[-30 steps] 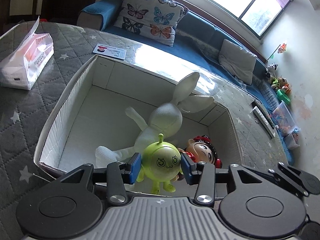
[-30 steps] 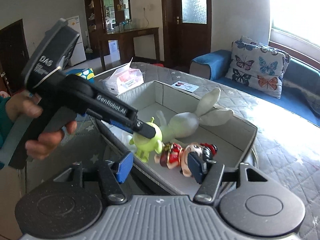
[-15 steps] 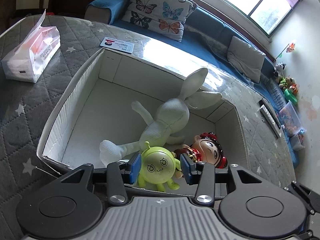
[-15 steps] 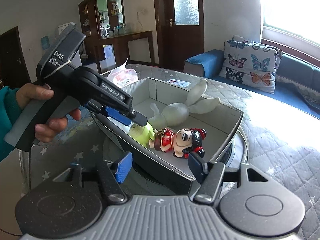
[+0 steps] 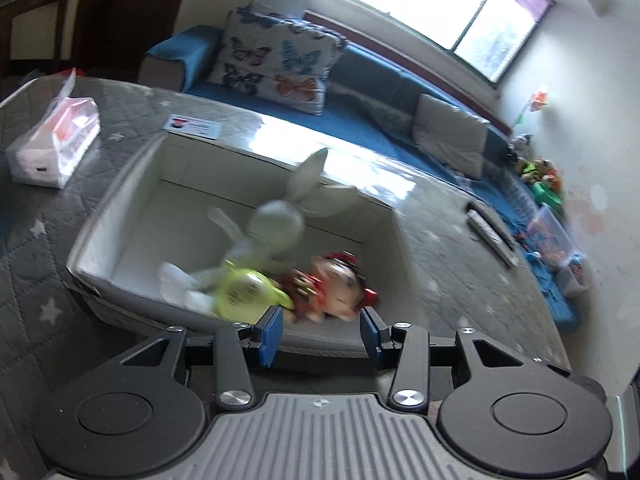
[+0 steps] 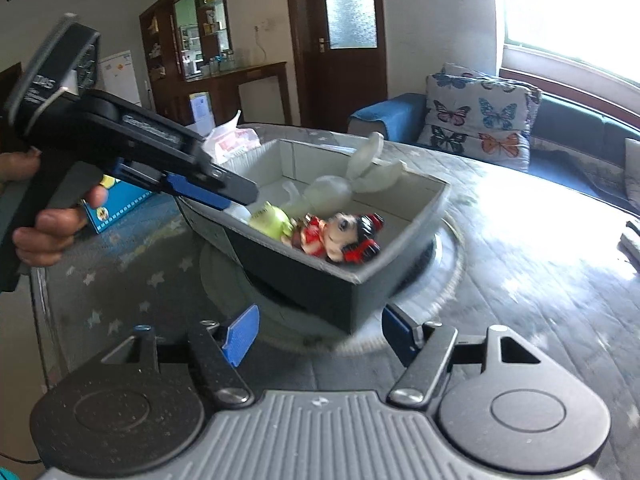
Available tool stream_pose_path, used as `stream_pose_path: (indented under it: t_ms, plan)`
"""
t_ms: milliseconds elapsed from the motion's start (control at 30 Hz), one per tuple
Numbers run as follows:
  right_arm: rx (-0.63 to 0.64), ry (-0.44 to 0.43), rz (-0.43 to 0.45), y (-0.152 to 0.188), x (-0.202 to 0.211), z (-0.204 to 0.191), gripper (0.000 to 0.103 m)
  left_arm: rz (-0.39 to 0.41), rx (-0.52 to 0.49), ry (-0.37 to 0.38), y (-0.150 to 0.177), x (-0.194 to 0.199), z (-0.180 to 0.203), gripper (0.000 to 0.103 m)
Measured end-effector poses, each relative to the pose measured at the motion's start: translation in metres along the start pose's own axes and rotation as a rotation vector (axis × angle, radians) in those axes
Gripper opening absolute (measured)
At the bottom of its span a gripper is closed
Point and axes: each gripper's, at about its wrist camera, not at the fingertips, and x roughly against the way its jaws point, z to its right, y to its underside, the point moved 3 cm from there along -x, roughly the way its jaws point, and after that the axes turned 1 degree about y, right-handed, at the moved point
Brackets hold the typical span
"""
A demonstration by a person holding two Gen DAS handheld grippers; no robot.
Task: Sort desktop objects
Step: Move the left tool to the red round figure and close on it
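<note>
A grey box (image 5: 120, 216) with a white inside stands on the quilted table. In it lie a white plush rabbit (image 5: 276, 224), a green alien toy (image 5: 244, 292) and a red-and-black doll (image 5: 340, 288). My left gripper (image 5: 320, 334) is open and empty, just outside the box's near wall. In the right wrist view the box (image 6: 360, 280), the green toy (image 6: 270, 218) and the doll (image 6: 340, 234) show, with the left gripper (image 6: 236, 196) over the box's near-left rim. My right gripper (image 6: 320, 330) is open and empty, short of the box.
A tissue pack (image 5: 52, 148) and a card (image 5: 194, 126) lie on the table beyond the box. A remote (image 5: 490, 236) lies at the right. A blue sofa with butterfly cushions (image 5: 280, 68) stands behind. A blue box (image 6: 120, 204) sits left of the table.
My left gripper opened, let the green alien toy drop into the box beside the doll, and pulled back. My right gripper drew back from the box.
</note>
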Motion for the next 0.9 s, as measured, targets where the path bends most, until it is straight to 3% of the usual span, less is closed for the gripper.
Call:
stream_pose_path:
  t_ms: [467,900]
  plan:
    - [-0.037,0.141,-0.028,0.065,0.059,0.027,0.08,-0.136,-0.086,0.168,0.08,-0.029,0.082,0.045]
    - [-0.07,0.191,-0.039,0.102,0.094,0.045,0.085,-0.227,-0.108,0.276,0.109,-0.049,0.13,0.045]
